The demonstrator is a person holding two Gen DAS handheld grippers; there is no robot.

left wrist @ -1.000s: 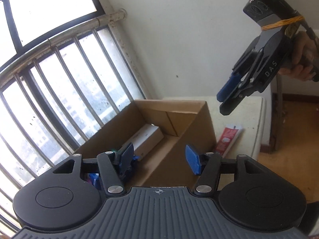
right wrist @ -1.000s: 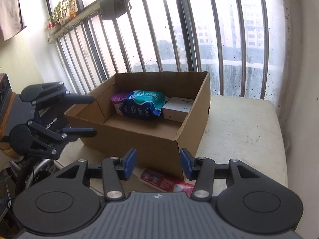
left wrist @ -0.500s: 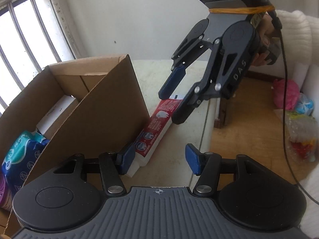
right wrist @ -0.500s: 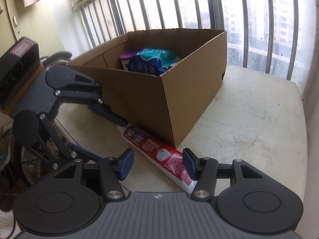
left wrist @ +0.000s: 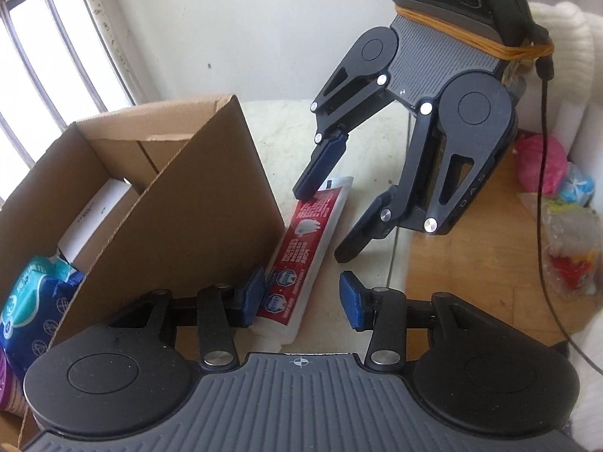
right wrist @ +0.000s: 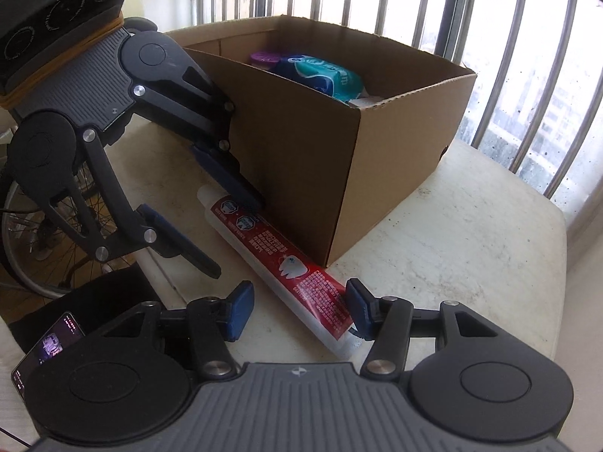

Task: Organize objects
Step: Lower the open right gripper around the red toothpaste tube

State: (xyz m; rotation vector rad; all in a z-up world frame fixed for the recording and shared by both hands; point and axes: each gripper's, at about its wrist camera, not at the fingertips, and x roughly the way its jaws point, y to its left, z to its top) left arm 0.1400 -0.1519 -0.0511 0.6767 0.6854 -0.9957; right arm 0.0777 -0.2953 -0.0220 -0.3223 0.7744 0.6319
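A red and white toothpaste tube (left wrist: 305,241) (right wrist: 275,248) lies on the pale table against the outer wall of an open cardboard box (left wrist: 211,188) (right wrist: 395,143). My left gripper (left wrist: 301,301) (right wrist: 230,231) straddles the tube's cap end. Its jaws are closing; one pad sits beside the tube and the other stands apart from it. My right gripper (right wrist: 297,310) (left wrist: 326,222) is open over the tube's crimped end, which lies near one pad. Inside the box are a blue-green wipes pack (right wrist: 320,71), a purple item (right wrist: 264,56) and a white carton (left wrist: 94,211).
The table edge (left wrist: 399,248) runs close beside the tube, with wooden floor and plastic bags (left wrist: 557,196) beyond. A bicycle wheel (right wrist: 41,233) and a lit phone (right wrist: 49,342) are at the left of the right wrist view. Window bars (right wrist: 501,37) stand behind the box.
My left gripper swung from over the box down to the tube's cap end, and its jaws narrowed. My right gripper rolled and came down over the tube's other end.
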